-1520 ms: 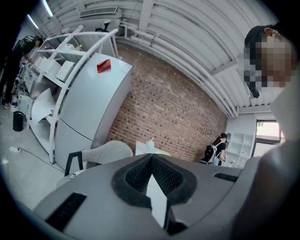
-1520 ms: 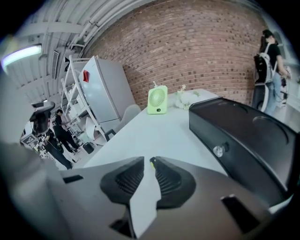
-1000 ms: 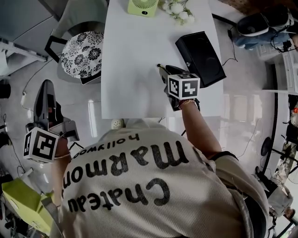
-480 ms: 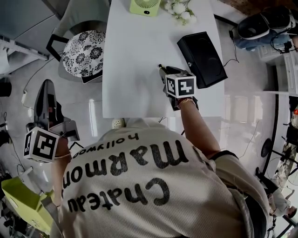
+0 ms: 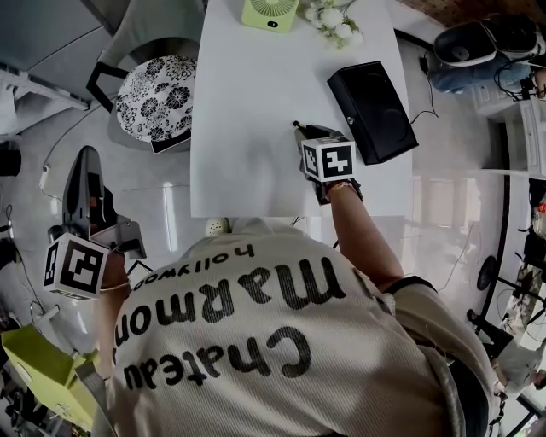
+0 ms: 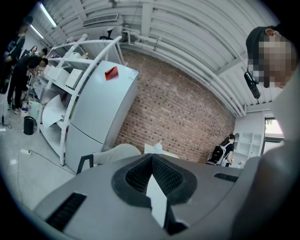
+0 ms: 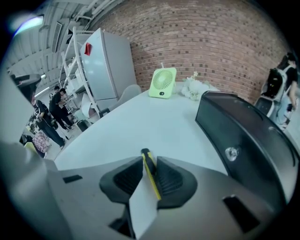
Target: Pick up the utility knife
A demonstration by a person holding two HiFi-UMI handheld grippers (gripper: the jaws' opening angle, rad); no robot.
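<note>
1. The right gripper (image 7: 150, 161) is angled down over the white table (image 5: 247, 102), near its front edge and at about 1 o'clock from the middle of the head view. Its jaws have just been closing. The utility knife (image 7: 152, 180), a slim yellow-and-black handle, stands on edge between them.

2. In the right gripper view, the ribbed pads (image 7: 171, 180) sit against both sides of the handle and are parted only by its thickness. The grasp appears made. The knife's dark tip pokes out past the jaws toward 12 o'clock, pointing up the table.

3. The left gripper (image 6: 151, 157) takes no part. It hangs off the table at about 8 o'clock in the head view and is aimed roughly level at the room. Its jaws are pressed together with nothing between them.

4. A black speaker (image 5: 371, 111) lies at the right gripper's 2 o'clock, near it but apart from it. A green fan (image 5: 266, 13) and white flowers (image 5: 333, 19) sit well clear at the table's far end, between 11 and 12 o'clock.

5. The reach and the grip look complete. The lift is what remains, and no view settles whether the knife has left the tabletop. The handle is narrow and held on edge, so it will probably need a firm, steady squeeze on the way up.
</note>
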